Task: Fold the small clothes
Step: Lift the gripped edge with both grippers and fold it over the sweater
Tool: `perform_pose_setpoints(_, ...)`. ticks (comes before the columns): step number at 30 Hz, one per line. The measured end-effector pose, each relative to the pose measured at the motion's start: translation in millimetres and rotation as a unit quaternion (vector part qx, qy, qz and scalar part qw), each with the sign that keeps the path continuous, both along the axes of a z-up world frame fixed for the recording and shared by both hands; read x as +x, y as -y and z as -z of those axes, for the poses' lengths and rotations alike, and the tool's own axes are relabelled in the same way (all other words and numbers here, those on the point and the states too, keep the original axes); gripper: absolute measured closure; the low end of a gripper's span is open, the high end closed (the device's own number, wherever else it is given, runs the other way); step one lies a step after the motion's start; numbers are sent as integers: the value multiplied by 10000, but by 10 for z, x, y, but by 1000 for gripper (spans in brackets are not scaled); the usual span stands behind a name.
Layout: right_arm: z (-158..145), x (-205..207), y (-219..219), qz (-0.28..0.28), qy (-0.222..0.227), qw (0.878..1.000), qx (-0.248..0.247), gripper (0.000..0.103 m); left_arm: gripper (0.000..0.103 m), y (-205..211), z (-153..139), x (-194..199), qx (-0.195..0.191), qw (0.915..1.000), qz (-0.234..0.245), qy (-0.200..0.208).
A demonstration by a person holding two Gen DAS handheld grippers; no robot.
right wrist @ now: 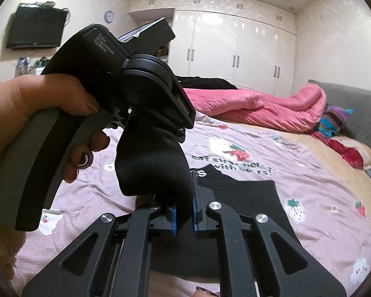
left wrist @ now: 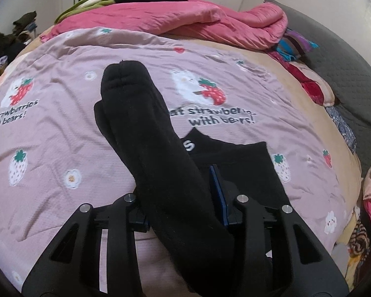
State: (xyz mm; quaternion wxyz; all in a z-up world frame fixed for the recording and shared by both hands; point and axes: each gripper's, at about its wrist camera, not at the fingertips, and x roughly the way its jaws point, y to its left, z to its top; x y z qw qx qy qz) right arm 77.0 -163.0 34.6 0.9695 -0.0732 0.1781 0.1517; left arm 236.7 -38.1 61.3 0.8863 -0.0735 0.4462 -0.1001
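Your left gripper (right wrist: 146,79): black body, grey handle | right gripper (right wrist: 184,212): black linkages, silver screws behind blue-padded jaws | fingernails dark-polished.

Left gripper (left wrist: 183,198) tilted steeply down, jaws narrowed on black fabric between the blue pads; a bare hand (right wrist: 37,123) wraps its grey handle, fingers curled at the trigger. Right gripper (right wrist: 184,212) lower and nearer level, jaws nearly together, pinching fabric.
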Motion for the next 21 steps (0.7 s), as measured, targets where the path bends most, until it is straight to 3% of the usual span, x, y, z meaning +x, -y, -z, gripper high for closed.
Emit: perform_pose_setpoints(21, 221, 42, 721, 707, -497, 9950, 501, 95, 73, 976, 253, 203, 331, 9962, 708, -395)
